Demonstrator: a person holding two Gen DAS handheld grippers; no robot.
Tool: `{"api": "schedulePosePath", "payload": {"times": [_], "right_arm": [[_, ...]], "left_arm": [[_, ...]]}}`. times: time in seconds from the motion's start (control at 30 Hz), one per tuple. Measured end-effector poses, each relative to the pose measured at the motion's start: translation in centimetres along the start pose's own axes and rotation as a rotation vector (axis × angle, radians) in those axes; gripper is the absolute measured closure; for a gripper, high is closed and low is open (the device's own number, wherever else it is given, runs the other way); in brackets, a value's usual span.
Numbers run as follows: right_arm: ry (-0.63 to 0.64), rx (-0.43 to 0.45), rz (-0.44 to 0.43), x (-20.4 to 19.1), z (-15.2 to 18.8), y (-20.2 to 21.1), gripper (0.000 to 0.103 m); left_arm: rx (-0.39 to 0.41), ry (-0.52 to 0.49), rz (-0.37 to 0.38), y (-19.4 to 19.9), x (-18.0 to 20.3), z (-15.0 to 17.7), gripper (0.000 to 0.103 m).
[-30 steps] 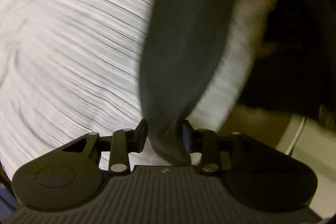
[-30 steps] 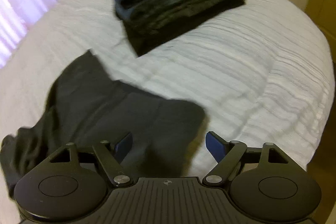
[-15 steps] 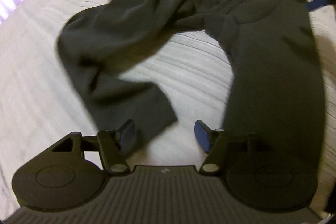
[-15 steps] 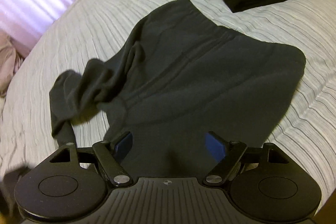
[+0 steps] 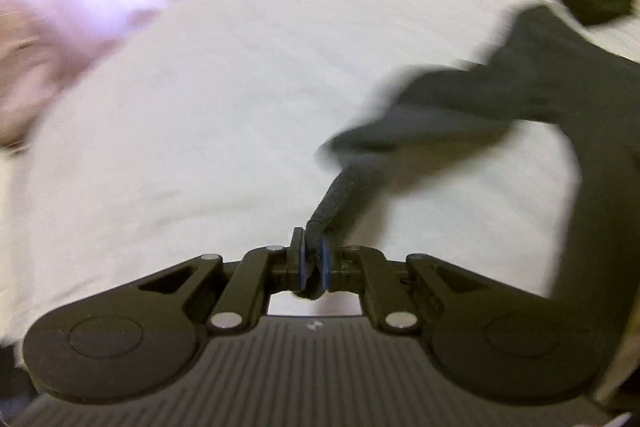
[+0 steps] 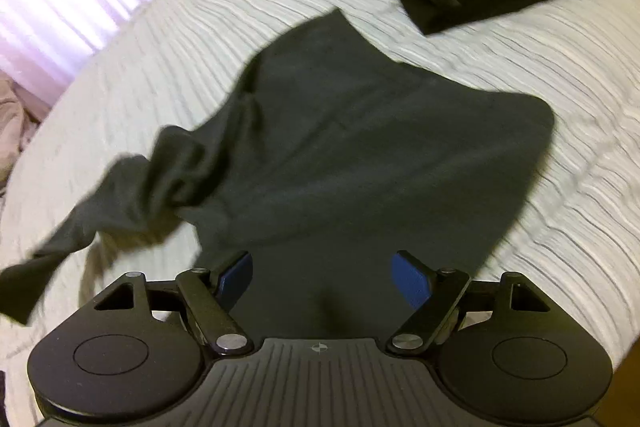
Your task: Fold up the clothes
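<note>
The dark grey fleece trousers [image 6: 360, 155] lay spread on the white ribbed bedspread [image 6: 540, 75], one leg cuff pinched in the left tongs [image 5: 311, 264] and the right tongs [image 6: 325, 277] held spread above the other leg, so straightening was judged under way, with the crumpled leg next to be drawn flat.

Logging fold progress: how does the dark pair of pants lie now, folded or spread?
Spread, unfolded: the dark pants lie open on the white bedspread, one leg twisted and pinched in the left hand-held gripper.
</note>
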State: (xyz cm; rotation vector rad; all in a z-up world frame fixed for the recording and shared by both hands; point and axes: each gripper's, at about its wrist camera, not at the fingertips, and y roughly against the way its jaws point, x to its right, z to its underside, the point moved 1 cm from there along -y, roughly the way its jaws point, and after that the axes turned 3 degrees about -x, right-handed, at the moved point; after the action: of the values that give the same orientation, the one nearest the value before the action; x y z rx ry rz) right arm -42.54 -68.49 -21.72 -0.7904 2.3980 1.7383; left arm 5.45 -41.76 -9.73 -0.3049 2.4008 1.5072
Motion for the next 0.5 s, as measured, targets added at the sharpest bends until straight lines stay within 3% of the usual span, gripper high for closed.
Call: {"api": "schedulePosePath", "payload": {"times": [0.07, 0.17, 0.37, 0.5], "right_arm": [[0.015, -0.005, -0.027, -1.5, -0.1, -0.5, 0.023], [0.042, -0.023, -0.063, -3.7, 0.0, -1.5, 0.023], [0.101, -0.063, -0.112, -7.8, 1.4, -2.5, 0.023], [0.124, -0.085, -0.102, -9.2, 2.7, -2.4, 0.023]], "left_arm": [[-0.021, -0.009, -0.074, 1.1, -3.2, 1.5, 0.097], [-0.070, -0.040, -0.105, 0.9, -4.9, 3.5, 0.097], [-0.109, -0.066, 0.008, -1.4, -3.2, 6.3, 0.097], [-0.107, -0.027, 0.042, -2.9, -4.7, 6.4, 0.097]]}}
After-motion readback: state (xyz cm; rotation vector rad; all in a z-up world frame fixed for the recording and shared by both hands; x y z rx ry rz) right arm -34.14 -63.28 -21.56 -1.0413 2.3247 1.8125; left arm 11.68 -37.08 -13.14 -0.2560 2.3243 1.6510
